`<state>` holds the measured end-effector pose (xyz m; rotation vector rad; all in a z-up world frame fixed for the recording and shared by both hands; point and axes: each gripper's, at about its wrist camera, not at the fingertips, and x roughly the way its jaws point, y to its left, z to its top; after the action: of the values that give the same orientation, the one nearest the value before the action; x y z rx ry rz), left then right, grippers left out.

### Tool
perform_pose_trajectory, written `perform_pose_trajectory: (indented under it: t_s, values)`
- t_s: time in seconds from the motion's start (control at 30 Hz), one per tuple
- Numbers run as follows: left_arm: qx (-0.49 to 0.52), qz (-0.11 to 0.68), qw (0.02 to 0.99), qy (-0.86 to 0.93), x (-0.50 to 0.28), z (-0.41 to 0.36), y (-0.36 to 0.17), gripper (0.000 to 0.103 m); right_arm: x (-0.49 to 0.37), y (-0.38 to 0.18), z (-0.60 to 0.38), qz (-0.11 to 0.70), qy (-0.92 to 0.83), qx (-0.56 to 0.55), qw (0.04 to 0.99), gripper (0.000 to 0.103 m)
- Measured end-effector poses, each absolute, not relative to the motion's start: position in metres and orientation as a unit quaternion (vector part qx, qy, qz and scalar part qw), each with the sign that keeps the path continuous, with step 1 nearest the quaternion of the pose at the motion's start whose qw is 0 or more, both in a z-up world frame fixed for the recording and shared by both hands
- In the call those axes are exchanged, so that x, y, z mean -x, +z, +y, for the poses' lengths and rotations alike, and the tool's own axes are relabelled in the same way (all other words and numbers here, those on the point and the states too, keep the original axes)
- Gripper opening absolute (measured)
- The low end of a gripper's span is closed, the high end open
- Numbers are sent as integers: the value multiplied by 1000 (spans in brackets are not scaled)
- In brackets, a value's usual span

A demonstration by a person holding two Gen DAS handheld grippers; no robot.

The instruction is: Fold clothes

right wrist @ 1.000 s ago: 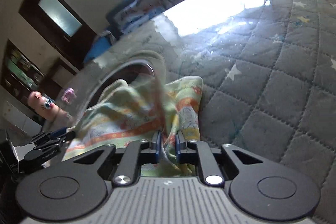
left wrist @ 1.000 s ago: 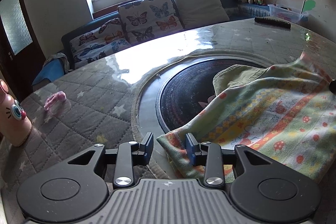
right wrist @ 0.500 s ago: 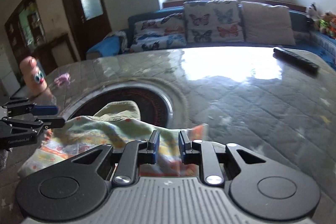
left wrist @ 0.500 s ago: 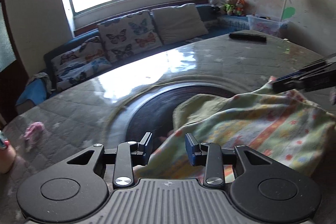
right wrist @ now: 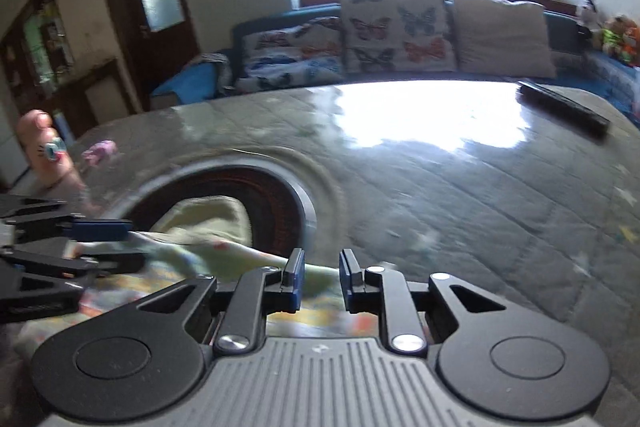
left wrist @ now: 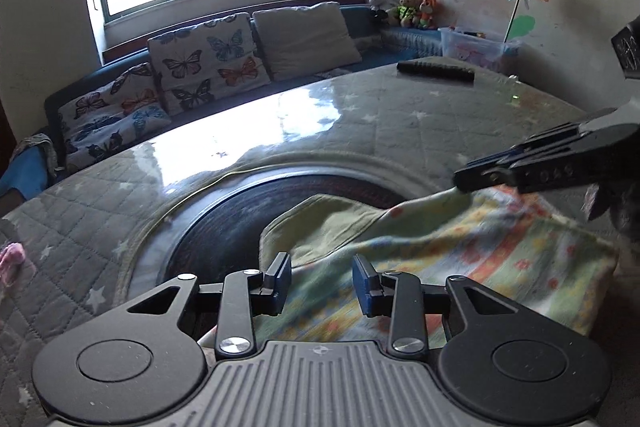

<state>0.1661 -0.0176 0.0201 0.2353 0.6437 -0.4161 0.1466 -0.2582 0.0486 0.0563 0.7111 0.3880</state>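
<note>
That printed cloth (left wrist: 500, 251) looks light and totally floppy, sagging over the dark round inset in the middle of the table (left wrist: 400, 123). The right tongs (left wrist: 464, 181) are clamped on its far right corner. The left tongs (left wrist: 320, 267) sit a bit apart with the near edge between them, and I can't tell if they're biting. I'd grab corners or hems only, since anything mid-panel just bunches up.
</note>
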Motion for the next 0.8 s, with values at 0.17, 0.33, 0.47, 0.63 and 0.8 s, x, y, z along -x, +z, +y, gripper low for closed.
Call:
perform_pose_trajectory:
  t_s: [0.17,0.33,0.47,0.63,0.8]
  values:
    - [-117,320,915,-216,-177,-29,14,34,-157,47,-231,354,242,-7,904,19]
    - [-119,336,910,-210,-186,-27,3,34,-172,36,-215,371,239,10,897,22]
    - [-121,321,915,-212,-176,-26,10,34,-169,42,-212,357,239,13,903,24]
    - [-135,308,916,-218,-155,-25,13,34,-159,48,-207,348,259,17,901,24]
    - [-145,306,915,-217,-130,-20,7,34,-144,48,-199,350,282,44,892,26]
